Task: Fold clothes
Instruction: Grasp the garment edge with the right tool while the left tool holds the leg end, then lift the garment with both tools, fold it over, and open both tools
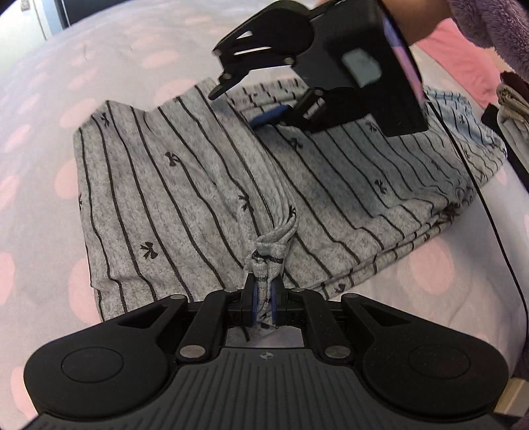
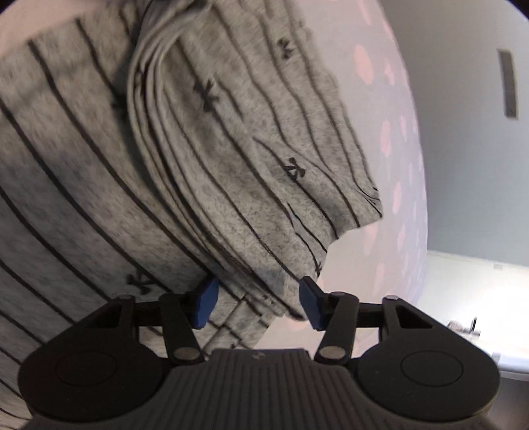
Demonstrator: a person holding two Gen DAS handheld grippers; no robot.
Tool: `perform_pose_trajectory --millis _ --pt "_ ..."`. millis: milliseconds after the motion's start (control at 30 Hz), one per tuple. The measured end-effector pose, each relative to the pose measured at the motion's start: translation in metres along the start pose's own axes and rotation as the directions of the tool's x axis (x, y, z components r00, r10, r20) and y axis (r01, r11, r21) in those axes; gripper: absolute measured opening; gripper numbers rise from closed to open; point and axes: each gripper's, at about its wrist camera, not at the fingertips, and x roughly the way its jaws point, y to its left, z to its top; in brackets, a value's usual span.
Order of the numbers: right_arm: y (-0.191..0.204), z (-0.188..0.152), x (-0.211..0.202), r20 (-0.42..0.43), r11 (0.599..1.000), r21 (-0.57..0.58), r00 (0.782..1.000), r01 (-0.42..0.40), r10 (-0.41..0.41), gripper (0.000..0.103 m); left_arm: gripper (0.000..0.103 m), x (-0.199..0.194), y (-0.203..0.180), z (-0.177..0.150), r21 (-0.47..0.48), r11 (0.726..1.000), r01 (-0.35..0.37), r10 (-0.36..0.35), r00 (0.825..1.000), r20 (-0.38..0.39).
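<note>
A grey garment (image 1: 185,185) with thin black stripes and small black bows lies folded in layers on the bed. My left gripper (image 1: 263,294) is shut on a bunched corner of the garment at its near edge. My right gripper (image 1: 248,106) hovers over the garment's far edge, jaws open, blue pad showing. In the right wrist view the right gripper (image 2: 258,302) is open, its blue pads (image 2: 206,302) either side of a folded edge of the garment (image 2: 231,172), not closed on it.
The bed cover (image 1: 109,59) is pale lilac with pink blobs. A pink cloth (image 1: 463,63) and a purple fluffy sleeve (image 1: 489,26) sit at the far right. A black cable (image 1: 496,238) runs down the right side. A wall and white furniture (image 2: 479,297) show at right.
</note>
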Motion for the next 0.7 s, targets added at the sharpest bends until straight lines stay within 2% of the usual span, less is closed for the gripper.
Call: perform_pose_trajectory --millis 100,167,233,267,533,700 --pt "0.004 0.000 0.009 0.002 0.997 -0.080 1.000 0.010 -0.010 0.050 0.005 0.003 0.004 0.007 -0.007 1.000 0.019 -0.019 0.999 -0.047" --pt "0.003 0.000 0.012 0.008 0.996 -0.085 1.000 0.018 -0.017 0.039 0.005 0.004 0.005 0.010 -0.007 1.000 0.023 -0.024 0.998 -0.066" --pt "0.003 0.000 0.014 0.012 0.995 -0.091 0.999 0.034 -0.033 0.015 0.005 0.004 0.004 0.012 -0.006 1.000 0.021 -0.022 0.997 -0.074" --pt "0.003 0.000 0.013 0.015 0.995 -0.090 0.999 0.042 -0.041 0.012 0.005 0.003 0.003 0.012 -0.003 1.000 0.020 -0.020 0.997 -0.077" --pt "-0.007 -0.013 -0.014 0.011 0.995 -0.061 0.997 0.083 -0.082 0.010 0.005 -0.015 -0.034 0.024 0.043 0.997 0.068 -0.062 0.991 -0.120" --pt "0.001 -0.036 -0.055 -0.014 0.993 -0.079 0.996 0.092 -0.093 0.010 0.005 -0.032 -0.066 0.049 0.063 0.989 0.134 -0.128 0.987 -0.095"
